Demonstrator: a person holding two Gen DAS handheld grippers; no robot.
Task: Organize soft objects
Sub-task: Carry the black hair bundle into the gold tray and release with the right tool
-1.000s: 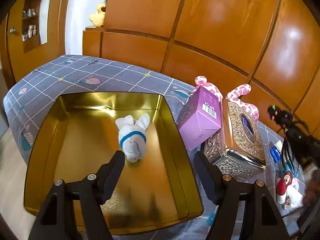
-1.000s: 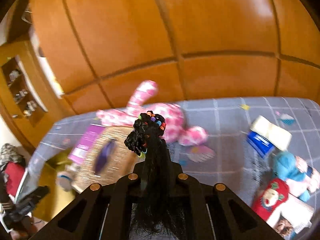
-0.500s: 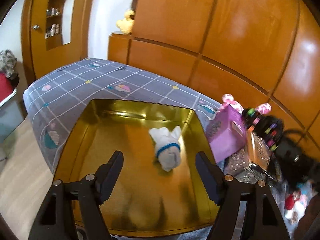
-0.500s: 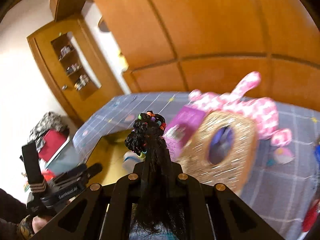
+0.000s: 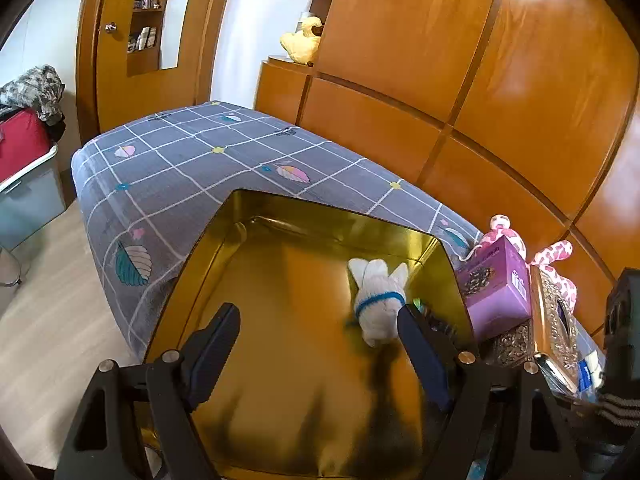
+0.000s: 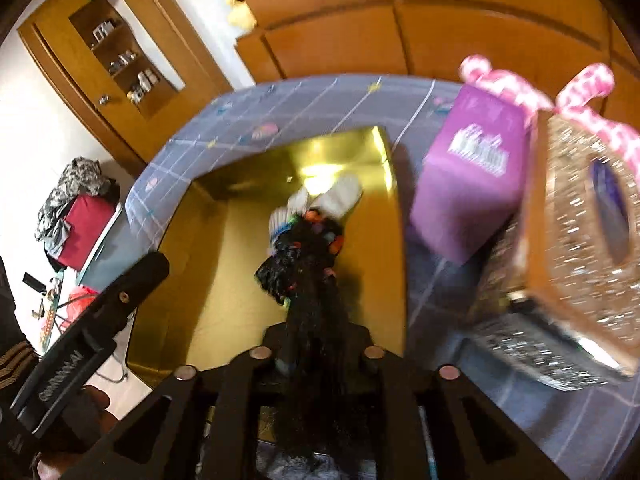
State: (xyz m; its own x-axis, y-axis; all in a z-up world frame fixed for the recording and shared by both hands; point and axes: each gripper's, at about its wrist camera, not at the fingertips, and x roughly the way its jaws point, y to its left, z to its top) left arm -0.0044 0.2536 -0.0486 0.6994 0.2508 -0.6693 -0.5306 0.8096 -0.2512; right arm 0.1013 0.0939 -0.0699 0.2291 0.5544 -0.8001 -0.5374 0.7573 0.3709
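wood-panelled room, a table (image 5: 172,160) under a grey checked cloth, and on it a gold tin (image 5: 224,264) that everything else sits around. inside the tin, toward its far right corner, lies a white glove (image 5: 376,300) with a blue band.

the right claw (image 6: 308,320) is clamped tight on a black hair bundle (image 6: 300,256) dotted with coloured beads. a second ago that bundle hung over the cloth out past the boxes; now it is above the tin's floor, its tip just at the glove. whether it touches the glove i can't tell, the picture is smeared.

the left claw (image 5: 320,344) hangs wide open with nothing in it, over the near part of the tin, and it has shifted so the glove now sits by its right finger (image 5: 420,356).

just right of the tin stand a purple box (image 5: 496,292) and a glittery box (image 5: 556,320), with a pink toy (image 5: 508,232) behind them.

to my eye the carry is nearly over: the bundle looks ready to be let go beside the glove, which would make two soft things stowed, with the pink toy outside the tin.
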